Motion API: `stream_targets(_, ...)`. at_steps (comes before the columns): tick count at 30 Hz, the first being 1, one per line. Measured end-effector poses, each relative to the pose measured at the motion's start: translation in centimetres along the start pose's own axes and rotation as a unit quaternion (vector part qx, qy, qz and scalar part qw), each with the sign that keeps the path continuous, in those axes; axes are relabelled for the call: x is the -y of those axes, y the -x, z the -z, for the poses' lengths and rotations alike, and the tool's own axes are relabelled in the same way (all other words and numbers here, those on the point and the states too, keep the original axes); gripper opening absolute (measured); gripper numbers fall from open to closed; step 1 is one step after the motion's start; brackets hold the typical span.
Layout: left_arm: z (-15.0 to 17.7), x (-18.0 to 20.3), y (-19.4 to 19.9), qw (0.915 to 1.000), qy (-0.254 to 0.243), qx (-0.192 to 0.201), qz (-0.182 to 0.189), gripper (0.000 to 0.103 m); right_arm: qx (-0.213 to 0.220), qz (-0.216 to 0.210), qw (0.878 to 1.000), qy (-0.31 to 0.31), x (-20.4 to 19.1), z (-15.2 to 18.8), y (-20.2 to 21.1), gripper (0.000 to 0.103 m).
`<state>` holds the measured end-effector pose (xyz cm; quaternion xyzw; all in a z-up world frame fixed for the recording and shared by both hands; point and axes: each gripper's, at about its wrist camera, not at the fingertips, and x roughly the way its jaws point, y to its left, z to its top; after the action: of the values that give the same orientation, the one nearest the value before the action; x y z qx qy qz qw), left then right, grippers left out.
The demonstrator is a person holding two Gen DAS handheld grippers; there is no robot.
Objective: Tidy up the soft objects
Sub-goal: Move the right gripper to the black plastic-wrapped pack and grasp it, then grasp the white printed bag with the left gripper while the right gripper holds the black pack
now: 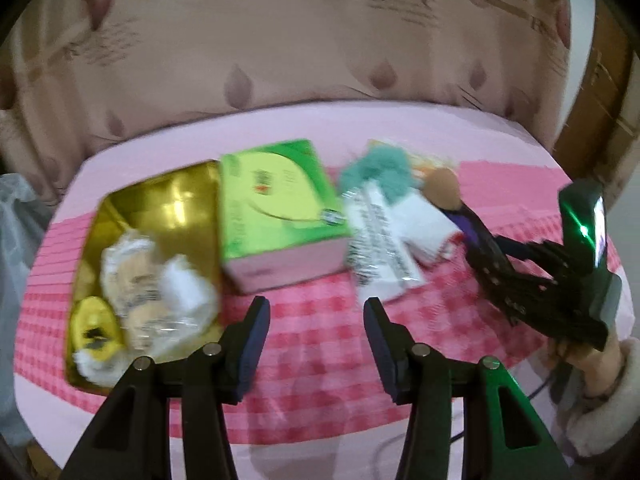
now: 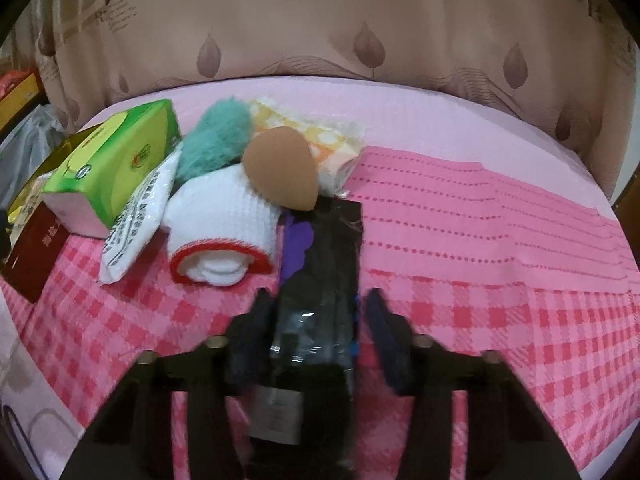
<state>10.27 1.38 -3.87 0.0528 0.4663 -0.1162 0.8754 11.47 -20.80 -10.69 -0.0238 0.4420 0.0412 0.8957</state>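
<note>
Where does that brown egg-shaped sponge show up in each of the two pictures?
Left wrist view: brown egg-shaped sponge right of centre, beyond the white towel roll.
Right wrist view: sponge at centre, resting on the roll.
Shared landmark: green tissue box.

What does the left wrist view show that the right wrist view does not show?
Only the left wrist view shows the inside of the gold tin, with wrapped soft items and a yellow piece, and the open, empty left gripper.

Only the right wrist view shows the dark red box and the black packet's full length between the right gripper's fingers.

Both show the green tissue box, teal fluffy item, brown sponge, white roll and pink checked cloth.
</note>
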Motion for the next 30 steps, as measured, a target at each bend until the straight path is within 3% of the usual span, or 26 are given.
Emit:
stream_targets(6,-0.5,3.1,-2.6,0.9984,0.0,-0.04,0.04,0.05,0.003,0.007,0.999,-0.036,2.2,-0.2,-0.2,0.037)
stream_targets(12,-1.2,4.6,-5.1,0.9964,0.018,-0.068,0.048,0.05,0.005,-0.007,0.999,-0.044,2.4,-0.1,-0.3,0.039)
stream_targets(22,-2.8,4.9,-9.5,0.9919,0.084,-0.094,0.016,0.052,0.005,-0.019,0.999,-0.042,2.7,-0.1,-0.2,0.045)
stream_targets(30,-3.7,5.6,-11.1,0.9912,0.093,-0.091,-0.024,0.053,0.005,-0.026,0.999,-0.041,2.5,-0.2,-0.3,0.048)
